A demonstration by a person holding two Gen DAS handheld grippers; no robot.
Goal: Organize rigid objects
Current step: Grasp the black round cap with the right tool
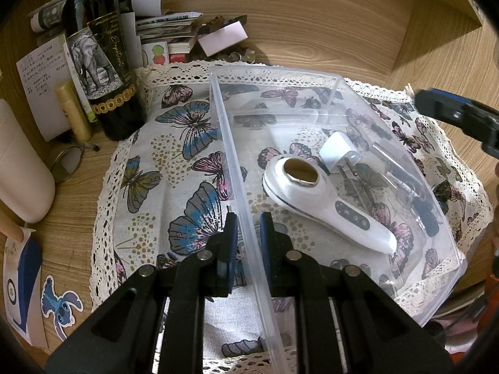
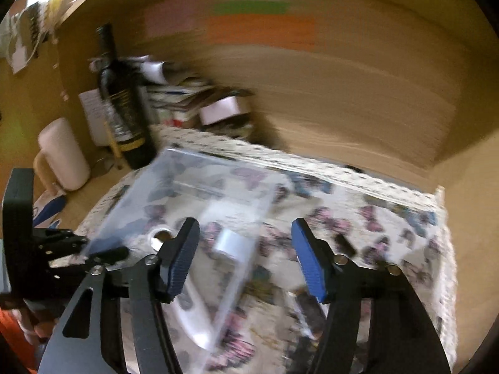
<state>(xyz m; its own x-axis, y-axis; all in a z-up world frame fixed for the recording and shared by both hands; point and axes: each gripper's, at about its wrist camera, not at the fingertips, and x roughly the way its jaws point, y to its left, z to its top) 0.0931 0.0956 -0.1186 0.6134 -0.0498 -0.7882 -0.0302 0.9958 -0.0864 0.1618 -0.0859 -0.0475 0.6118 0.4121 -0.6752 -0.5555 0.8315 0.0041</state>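
Observation:
A clear plastic box (image 1: 232,155) sits on a butterfly-print cloth (image 1: 174,143). My left gripper (image 1: 248,218) is shut on the box's near left wall, one pad on each side. Inside the box lie a white handheld device (image 1: 315,196) with a gold oval head, a white plug adapter (image 1: 338,149) and a dark slim object (image 1: 421,208) along the right wall. In the blurred right wrist view my right gripper (image 2: 246,227) is open above the box's (image 2: 187,180) right side, nothing between its pads. One of its fingers (image 1: 452,115) shows at the right edge of the left wrist view.
A dark wine bottle (image 1: 99,62), a yellow tube (image 1: 73,112) and a white jug (image 1: 21,168) stand left of the cloth. Stacked papers (image 1: 168,28) lie behind. A small dark object (image 2: 344,244) rests on the cloth right of the box. Wooden walls enclose the desk.

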